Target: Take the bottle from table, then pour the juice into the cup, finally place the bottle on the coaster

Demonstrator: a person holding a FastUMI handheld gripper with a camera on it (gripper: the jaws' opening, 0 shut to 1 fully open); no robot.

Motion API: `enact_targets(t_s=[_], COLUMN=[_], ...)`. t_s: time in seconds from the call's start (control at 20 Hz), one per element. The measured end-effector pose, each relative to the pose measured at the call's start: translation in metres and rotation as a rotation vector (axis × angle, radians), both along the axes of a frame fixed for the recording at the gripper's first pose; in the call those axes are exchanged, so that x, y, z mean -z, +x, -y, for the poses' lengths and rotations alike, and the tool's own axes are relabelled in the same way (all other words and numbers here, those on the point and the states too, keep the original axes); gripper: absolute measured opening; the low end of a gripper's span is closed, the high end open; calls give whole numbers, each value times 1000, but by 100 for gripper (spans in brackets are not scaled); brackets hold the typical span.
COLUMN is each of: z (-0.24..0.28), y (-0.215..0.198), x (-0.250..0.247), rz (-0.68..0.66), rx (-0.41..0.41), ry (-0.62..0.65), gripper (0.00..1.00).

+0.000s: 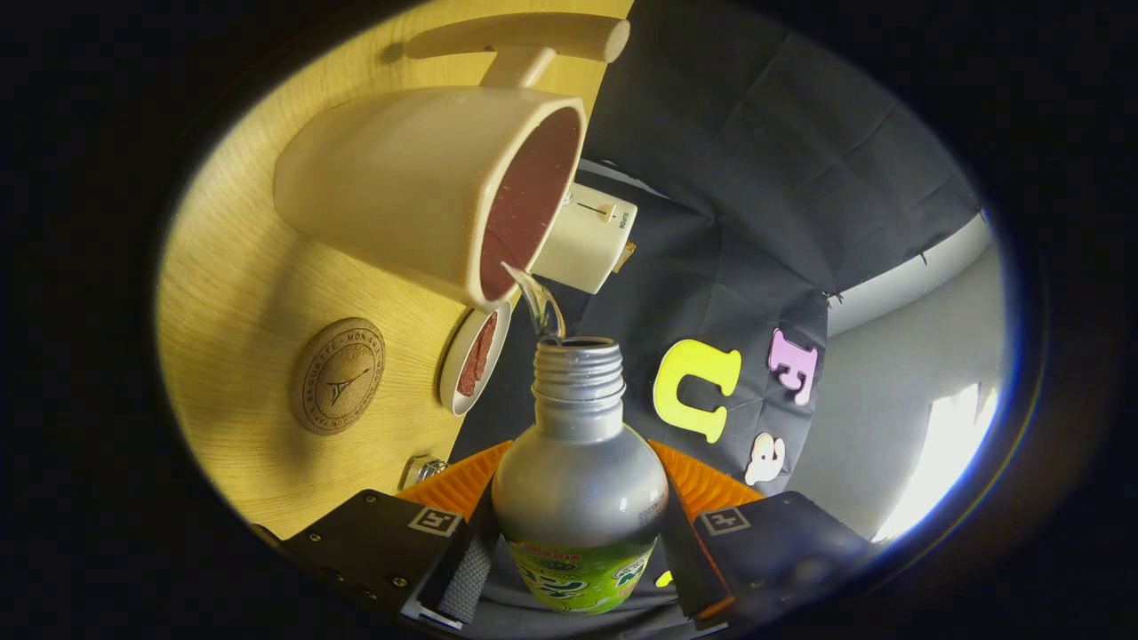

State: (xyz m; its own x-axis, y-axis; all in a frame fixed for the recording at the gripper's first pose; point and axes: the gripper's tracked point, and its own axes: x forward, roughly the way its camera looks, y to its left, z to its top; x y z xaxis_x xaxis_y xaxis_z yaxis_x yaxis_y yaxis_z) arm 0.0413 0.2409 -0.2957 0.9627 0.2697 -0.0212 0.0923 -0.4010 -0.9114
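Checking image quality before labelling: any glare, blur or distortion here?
Gripper view: fisheye bends the table edge; a bright glare patch beyond the gripper; bottle and cup sharp; the pouring stream slightly blurred; the coaster evenly lit.

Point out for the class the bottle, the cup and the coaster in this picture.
bottle (580, 480): gripper view, silver shoulder, held between the tongs' fingers.
cup (400, 191): gripper view, cream outer wall, beyond the bottle's mouth.
coaster (338, 376): gripper view, centre of the round cork disc on the table.
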Motion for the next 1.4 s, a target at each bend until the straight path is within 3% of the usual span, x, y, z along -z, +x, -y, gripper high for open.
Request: enact_targets(t_s=[1.4], z=[-19], y=[-4], x=[-13], rz=[87], rx=[-80], ry=[-144], gripper=[81])
